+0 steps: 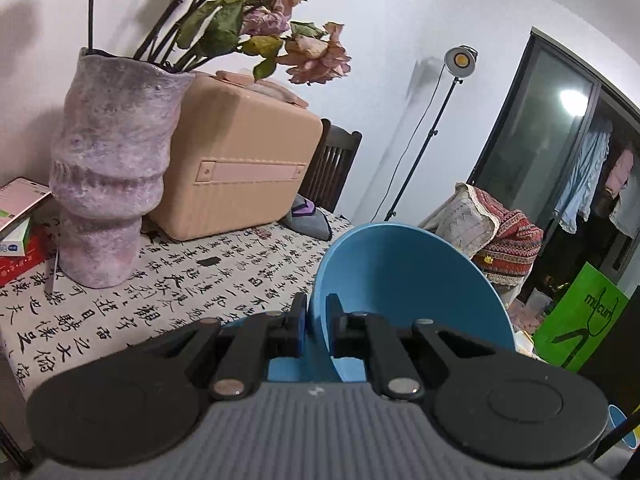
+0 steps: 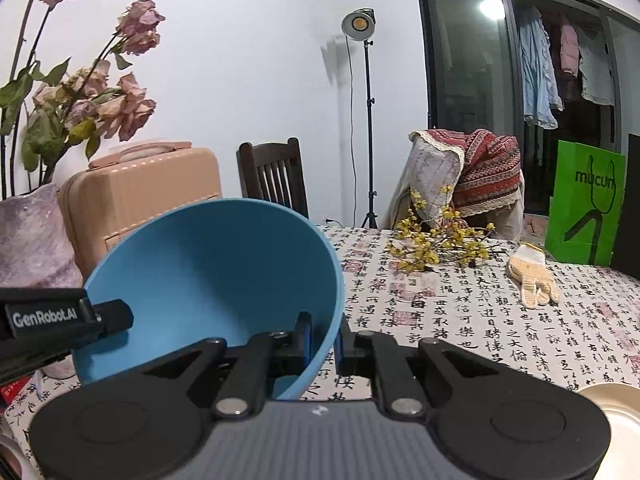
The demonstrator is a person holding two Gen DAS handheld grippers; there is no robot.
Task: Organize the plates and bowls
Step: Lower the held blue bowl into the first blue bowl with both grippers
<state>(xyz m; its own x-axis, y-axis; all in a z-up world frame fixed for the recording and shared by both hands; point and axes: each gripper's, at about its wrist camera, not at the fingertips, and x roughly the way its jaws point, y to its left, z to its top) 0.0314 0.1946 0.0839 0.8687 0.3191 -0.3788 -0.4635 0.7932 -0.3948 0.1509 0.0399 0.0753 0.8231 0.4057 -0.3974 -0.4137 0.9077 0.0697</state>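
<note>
A blue bowl (image 1: 408, 280) hangs tilted above the table, held by both grippers at opposite sides of its rim. My left gripper (image 1: 318, 320) is shut on the bowl's left rim, one finger inside the wall and one outside. In the right wrist view my right gripper (image 2: 325, 336) is shut on the right rim of the same blue bowl (image 2: 208, 272). The left gripper's finger (image 2: 116, 316) reaches in from the left edge of that view. A cream plate (image 2: 616, 412) lies on the table at the lower right, partly cut off.
The table's cloth (image 2: 480, 320) bears black calligraphy. A mauve vase (image 1: 108, 184) of dried roses, a peach case (image 1: 240, 160) and stacked boxes (image 1: 16, 232) stand at the left. Yellow twigs (image 2: 440, 244), a glove (image 2: 532, 276) and a green bag (image 2: 584, 204) lie further right.
</note>
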